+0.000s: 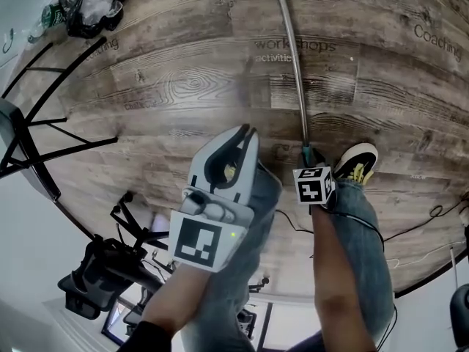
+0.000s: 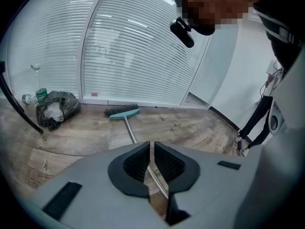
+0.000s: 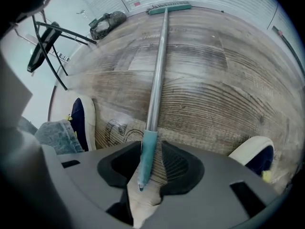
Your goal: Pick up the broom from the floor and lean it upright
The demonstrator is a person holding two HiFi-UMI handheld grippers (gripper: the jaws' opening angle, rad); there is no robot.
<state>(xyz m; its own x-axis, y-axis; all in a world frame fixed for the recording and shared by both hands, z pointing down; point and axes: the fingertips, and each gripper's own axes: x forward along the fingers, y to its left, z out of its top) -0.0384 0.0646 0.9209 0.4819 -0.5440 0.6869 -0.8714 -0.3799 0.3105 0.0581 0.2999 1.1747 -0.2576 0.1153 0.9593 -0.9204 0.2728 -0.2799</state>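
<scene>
The broom lies flat on the wooden floor, its metal pole (image 1: pixel 291 57) running away from me. In the left gripper view its teal head (image 2: pixel 123 112) rests near the blinds. The right gripper view looks along the pole (image 3: pixel 158 66) to the head (image 3: pixel 169 7). My right gripper (image 3: pixel 151 147) is open and points steeply down, and the pole's teal grip end (image 3: pixel 147 151) lies between its jaws with a gap on each side. From the head view, that gripper (image 1: pixel 308 158) sits over the grip end. My left gripper (image 1: pixel 248 133) is shut on nothing and held above the floor; its own view shows its pads (image 2: pixel 143 159) together.
A black rubbish bag (image 1: pixel 91 6) and a bottle (image 2: pixel 40 95) stand by the blinds. Black stand legs (image 1: pixel 44 134) spread at the left, with dark equipment (image 1: pixel 102 270) below. My shoes (image 3: pixel 81 120) (image 3: pixel 255 154) flank the grip end. Cables (image 1: pixel 432 215) trail at the right.
</scene>
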